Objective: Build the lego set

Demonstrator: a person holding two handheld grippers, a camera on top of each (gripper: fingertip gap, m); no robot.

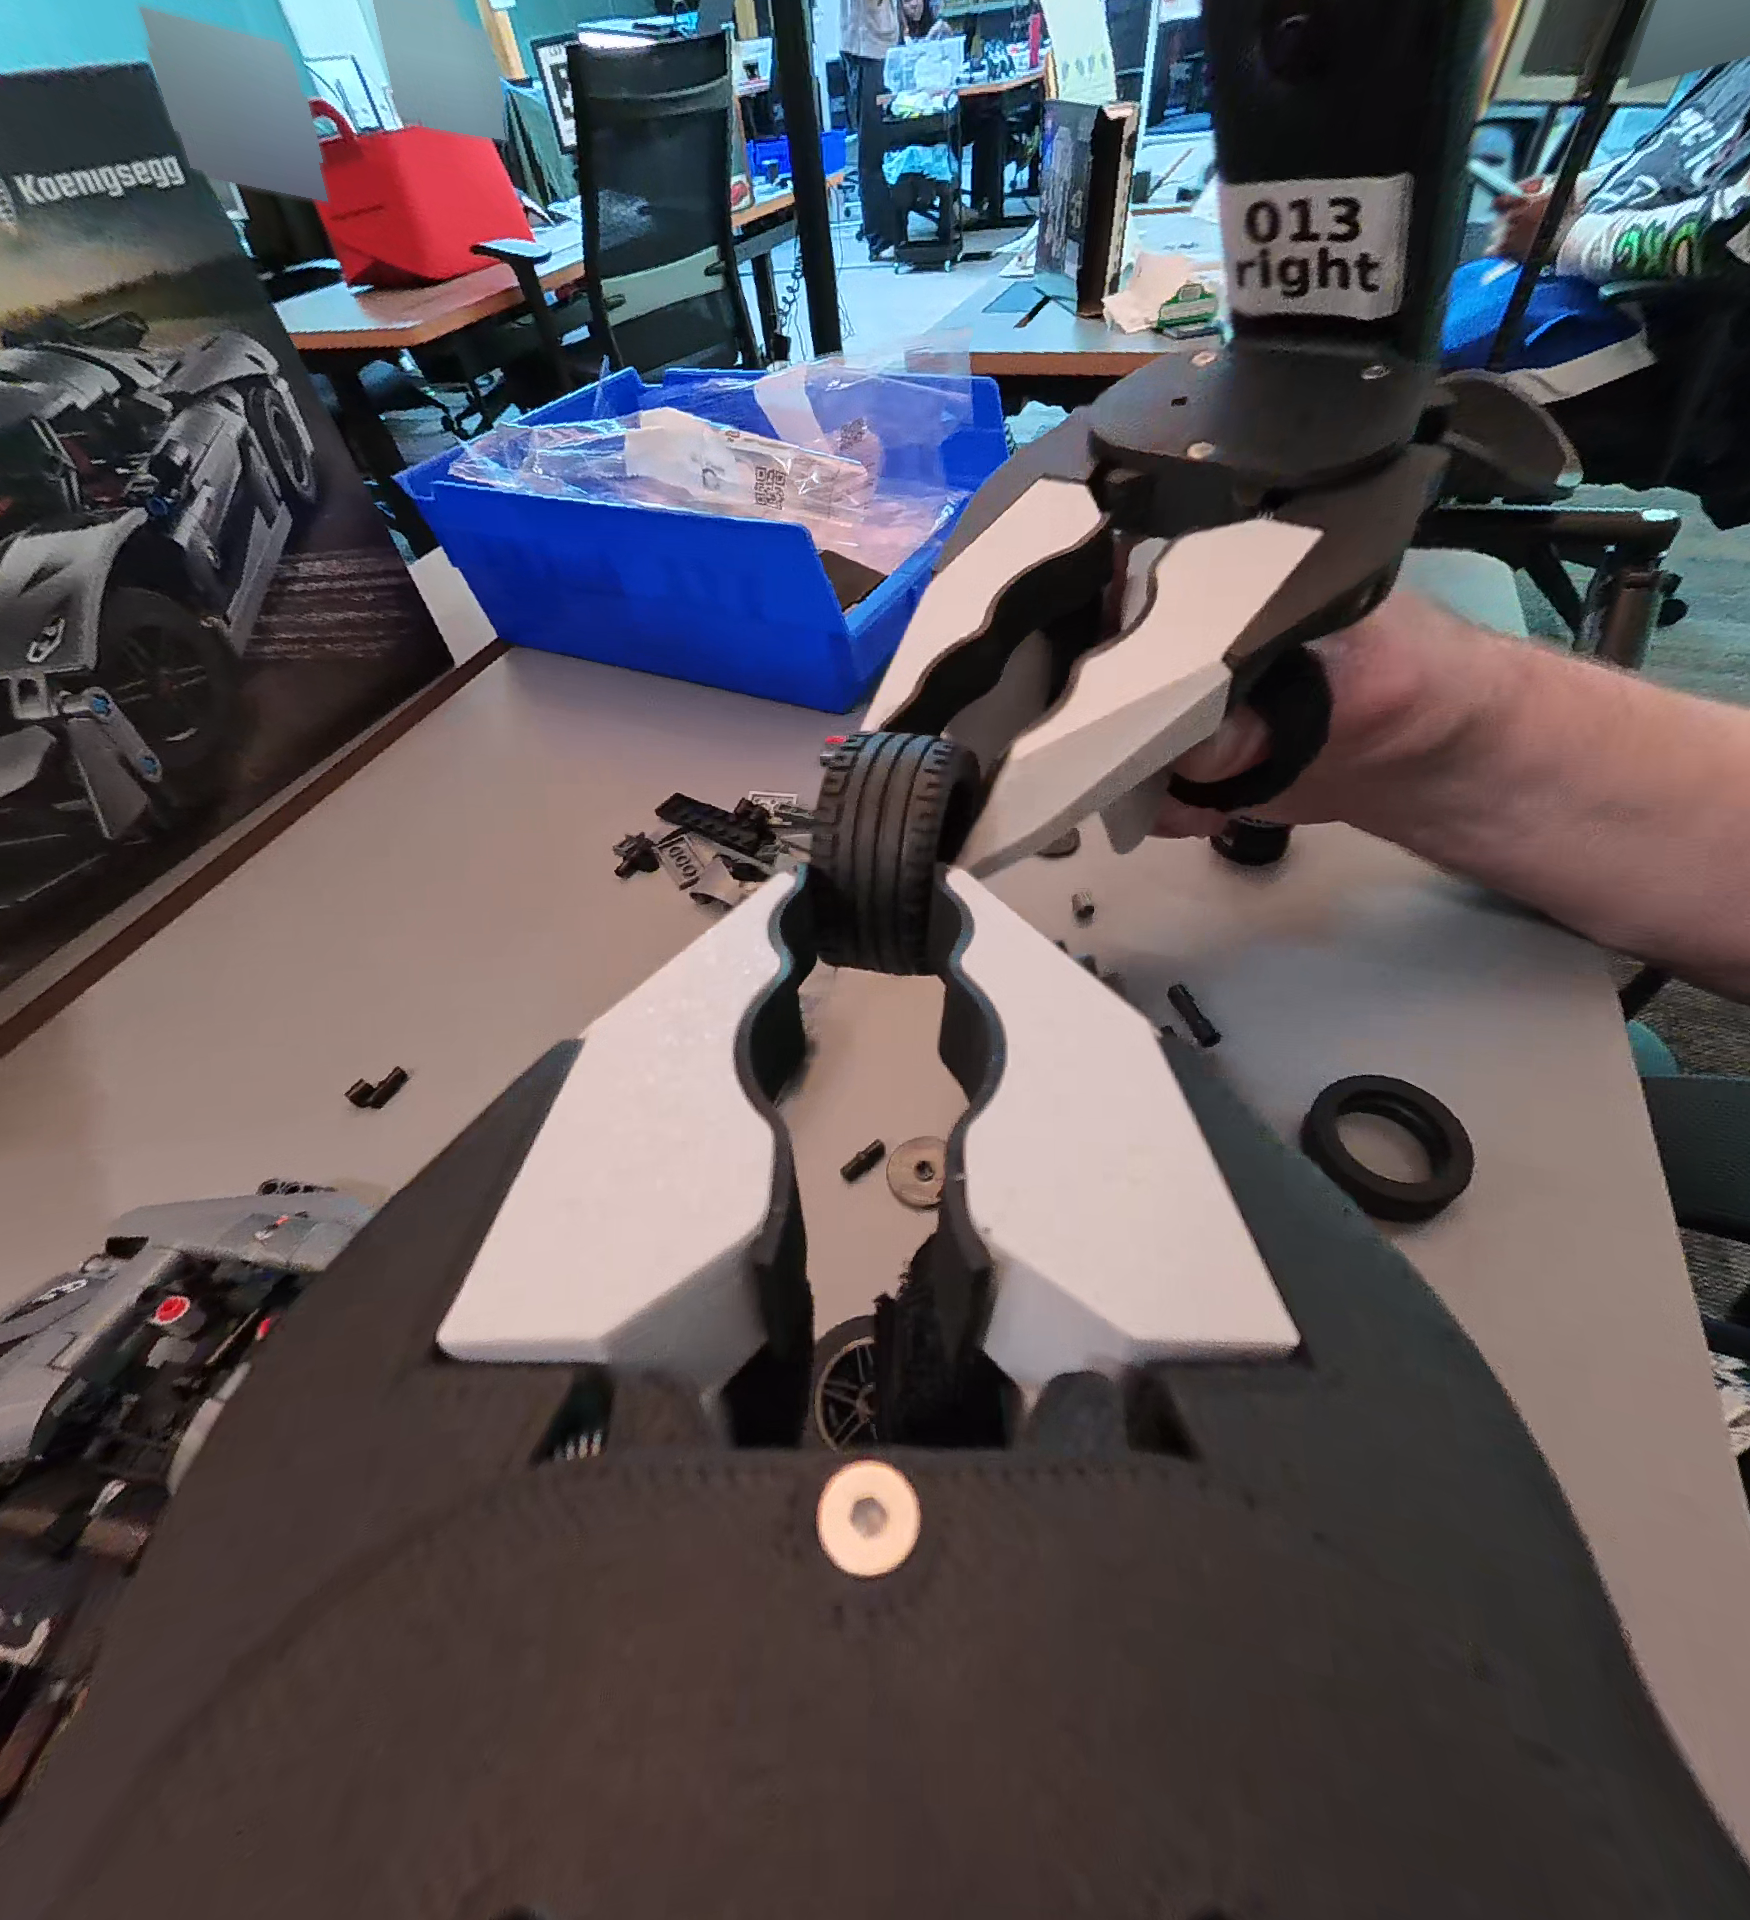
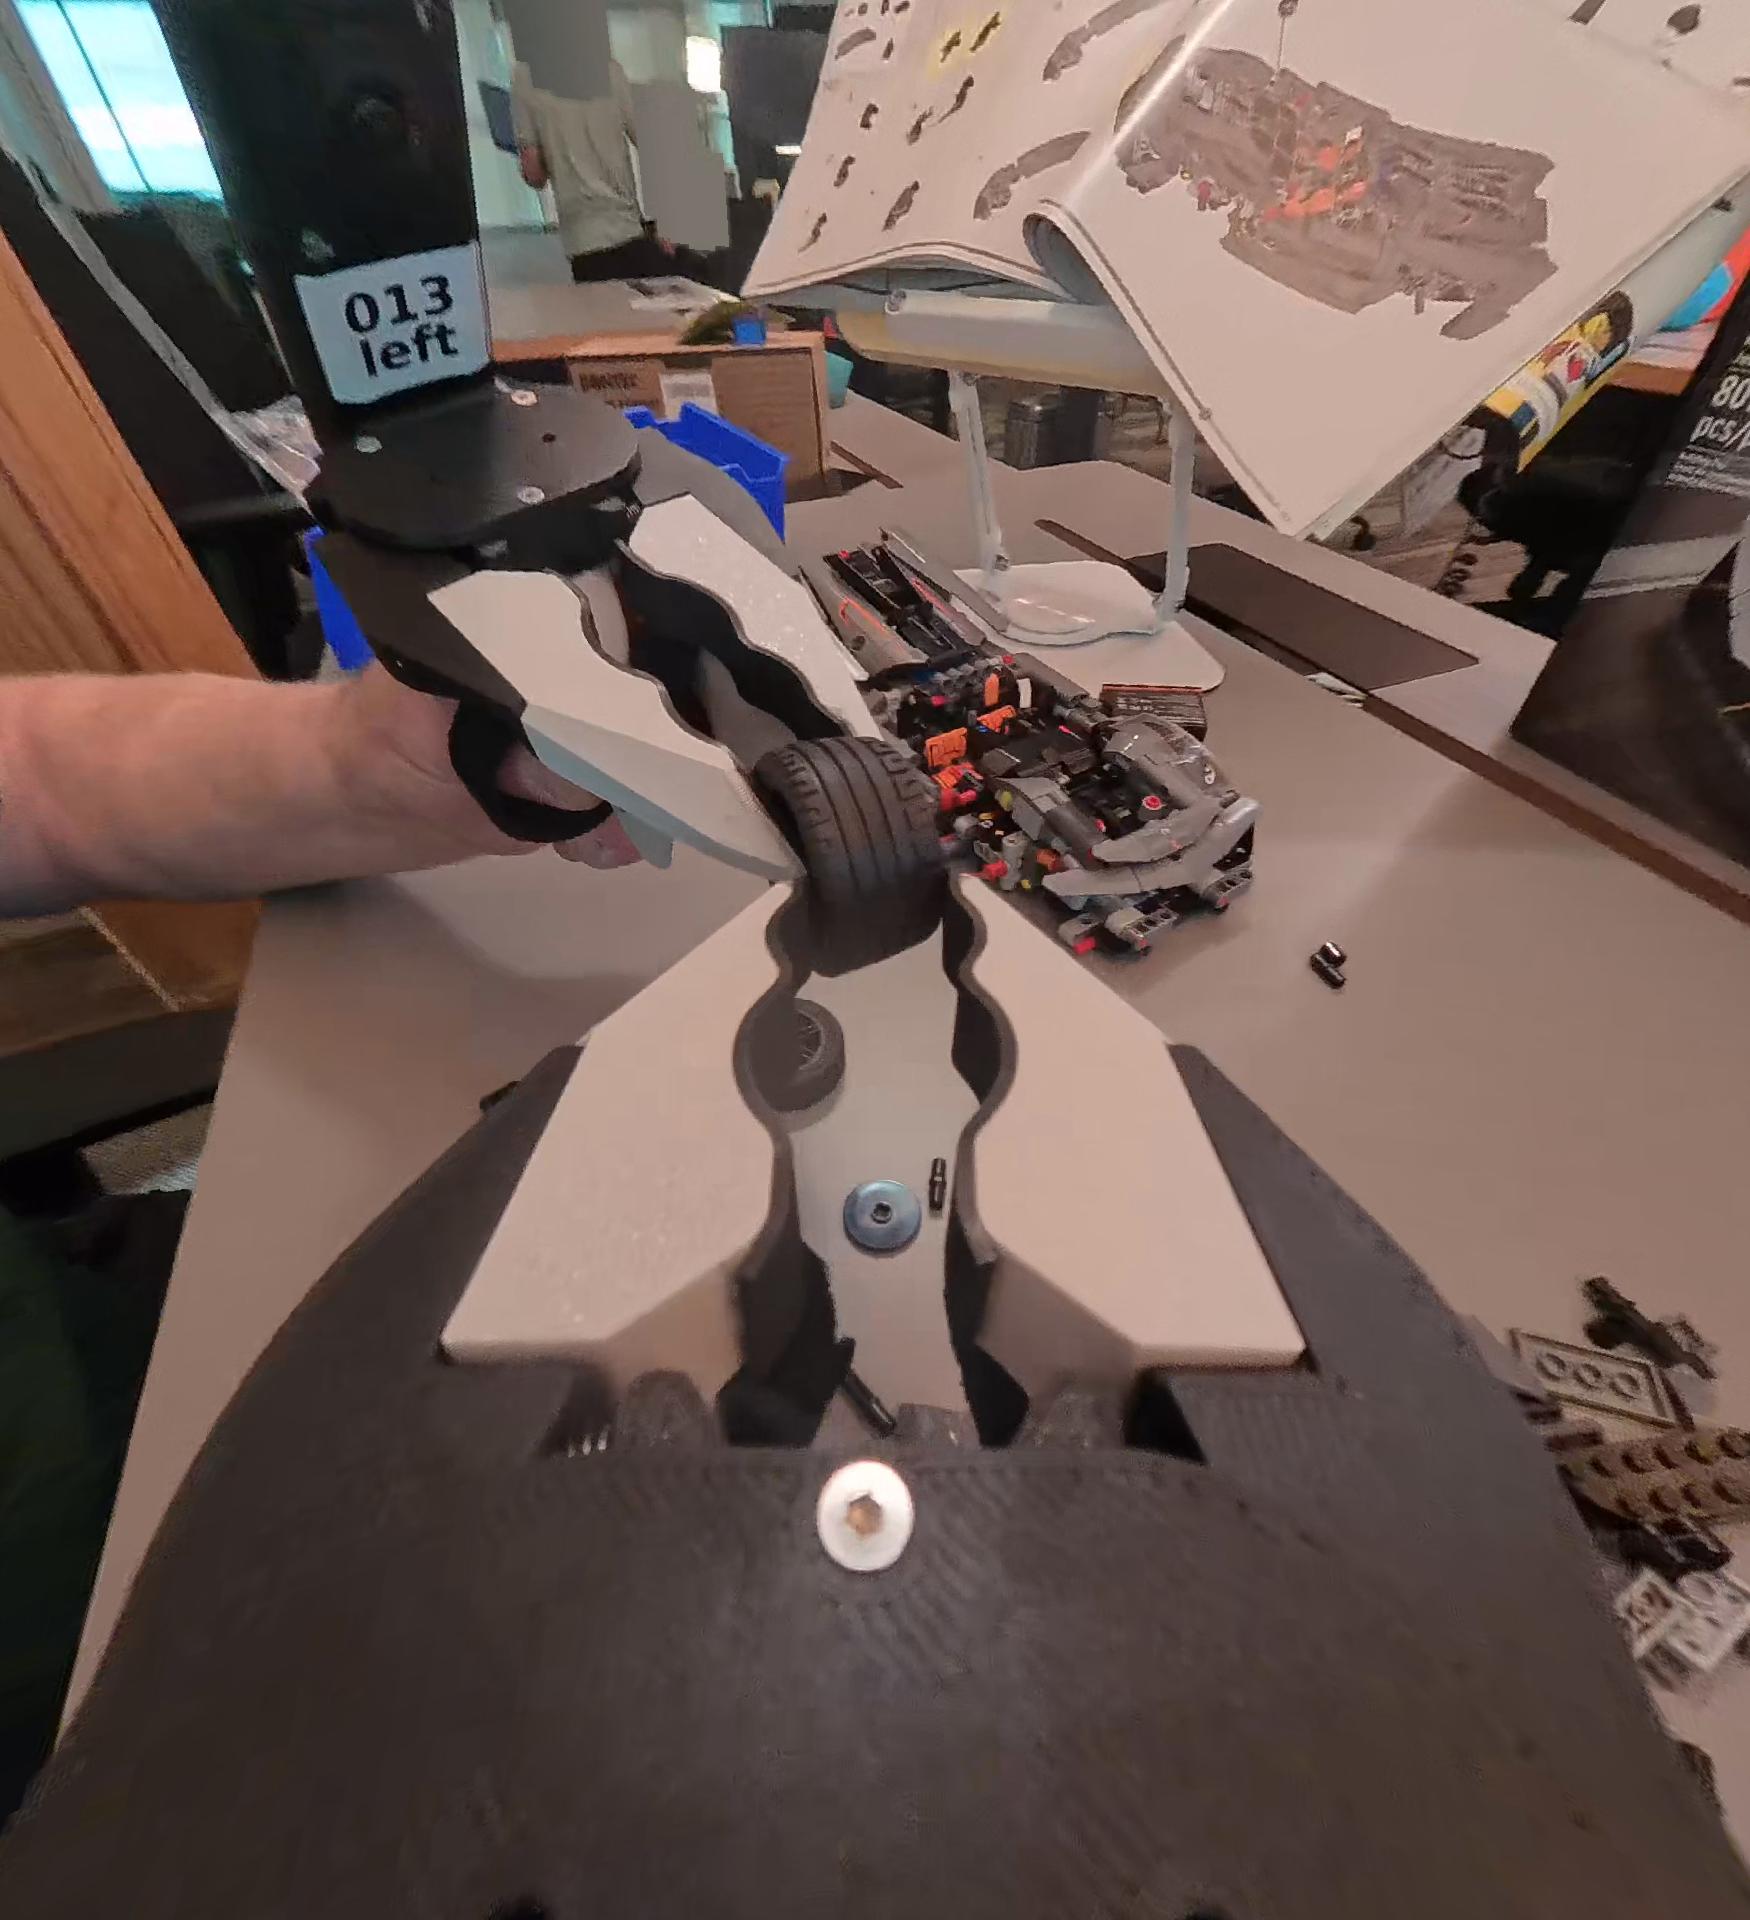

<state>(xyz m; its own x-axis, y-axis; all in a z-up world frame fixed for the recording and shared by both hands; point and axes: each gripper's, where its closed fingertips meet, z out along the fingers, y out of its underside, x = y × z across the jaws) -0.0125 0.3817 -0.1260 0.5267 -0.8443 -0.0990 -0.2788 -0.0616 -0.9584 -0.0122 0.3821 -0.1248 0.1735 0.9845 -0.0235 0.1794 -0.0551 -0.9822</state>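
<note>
A black wheel with its tyre (image 1: pixel 886 852) is held up over the grey table (image 1: pixel 435 987) between both grippers. My left gripper (image 1: pixel 876 902) closes on its lower part from the near side. My right gripper (image 1: pixel 921 795) comes in from the upper right and clamps the same wheel. In the right wrist view my right gripper (image 2: pixel 866 904) grips the wheel (image 2: pixel 850 852) from below, and the left gripper (image 2: pixel 840 805) holds it from the upper left. The partly built grey and black car (image 2: pixel 1079 790) lies just beyond; it also shows in the left wrist view (image 1: pixel 123 1330).
A loose tyre ring (image 1: pixel 1388 1146), a second spoked wheel (image 2: pixel 798 1049), a metal washer (image 2: pixel 881 1214) and small black pins (image 2: pixel 1328 961) lie on the table. Loose plates are piled nearby (image 2: pixel 1671 1455). A blue bin of bags (image 1: pixel 684 582), the set's box (image 1: pixel 71 468) and an instruction booklet on a stand (image 2: pixel 1266 208) stand around. My two grippers' fingertips are within a few centimetres of each other. Both grippers' tips are roughly 12 cm from the metal washer (image 2: pixel 881 1214).
</note>
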